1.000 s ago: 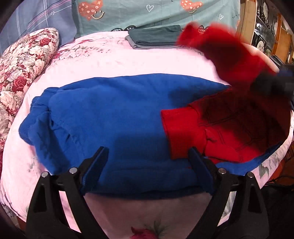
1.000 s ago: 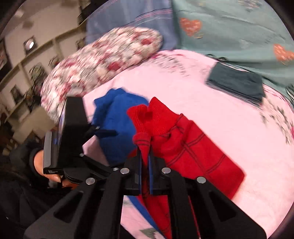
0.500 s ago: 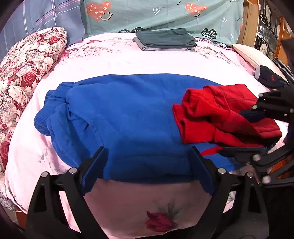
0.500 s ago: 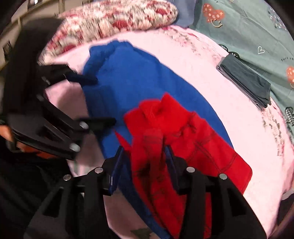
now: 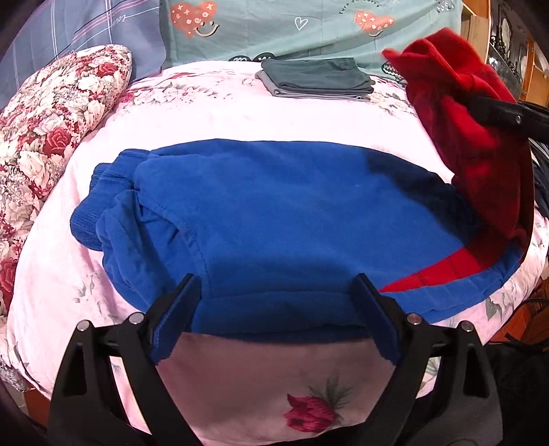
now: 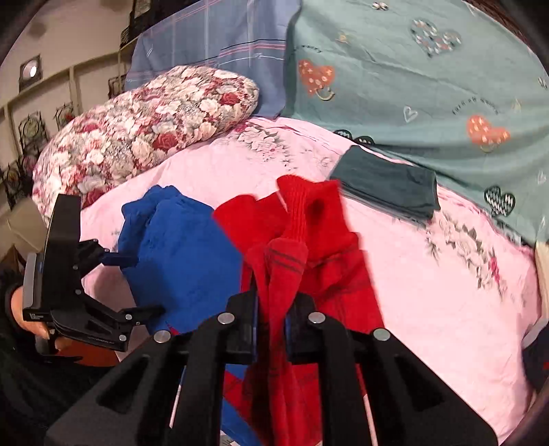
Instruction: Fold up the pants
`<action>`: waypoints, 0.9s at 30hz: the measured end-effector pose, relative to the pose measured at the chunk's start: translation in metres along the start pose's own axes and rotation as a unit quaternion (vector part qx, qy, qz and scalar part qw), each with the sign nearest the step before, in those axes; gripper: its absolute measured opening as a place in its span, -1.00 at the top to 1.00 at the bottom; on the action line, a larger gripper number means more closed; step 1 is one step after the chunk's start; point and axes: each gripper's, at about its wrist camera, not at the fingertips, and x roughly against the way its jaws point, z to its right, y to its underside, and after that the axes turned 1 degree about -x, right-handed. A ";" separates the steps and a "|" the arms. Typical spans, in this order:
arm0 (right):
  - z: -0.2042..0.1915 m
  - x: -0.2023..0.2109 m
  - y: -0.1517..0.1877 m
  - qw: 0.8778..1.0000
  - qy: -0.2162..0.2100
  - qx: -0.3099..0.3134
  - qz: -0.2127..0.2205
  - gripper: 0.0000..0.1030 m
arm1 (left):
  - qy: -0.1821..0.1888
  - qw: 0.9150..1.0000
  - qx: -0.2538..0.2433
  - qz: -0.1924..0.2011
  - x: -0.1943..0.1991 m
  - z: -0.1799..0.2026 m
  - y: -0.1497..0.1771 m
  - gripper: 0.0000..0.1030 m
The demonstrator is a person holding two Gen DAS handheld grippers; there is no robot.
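Note:
Blue fleece pants [image 5: 274, 219] lie flat across the pink bed [image 5: 240, 113]; they also show in the right wrist view [image 6: 182, 247]. Red pants [image 5: 473, 144] hang lifted at the right, their lower part still resting on the blue pants. My right gripper [image 6: 271, 326] is shut on the red pants [image 6: 302, 240] and holds them up. My left gripper [image 5: 274, 308] is open and empty, its fingers just over the near edge of the blue pants; it also shows in the right wrist view [image 6: 113, 284].
A folded dark grey-green garment stack [image 5: 315, 79] lies at the far side of the bed. A floral pillow [image 5: 51, 120] is at the left. Teal and blue bedding [image 5: 308, 27] stands behind. Wooden furniture [image 5: 514, 51] is at the far right.
The right gripper had loosened with the red pants lying bunched on the blue ones; it has shut on them again and lifted them up to the right. The left gripper stayed open.

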 end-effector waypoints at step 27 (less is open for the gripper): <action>-0.020 -0.047 -0.002 0.990 -0.133 -0.028 -0.046 0.92 | -0.007 1.000 -0.021 -0.009 -0.029 0.011 -0.018 -0.81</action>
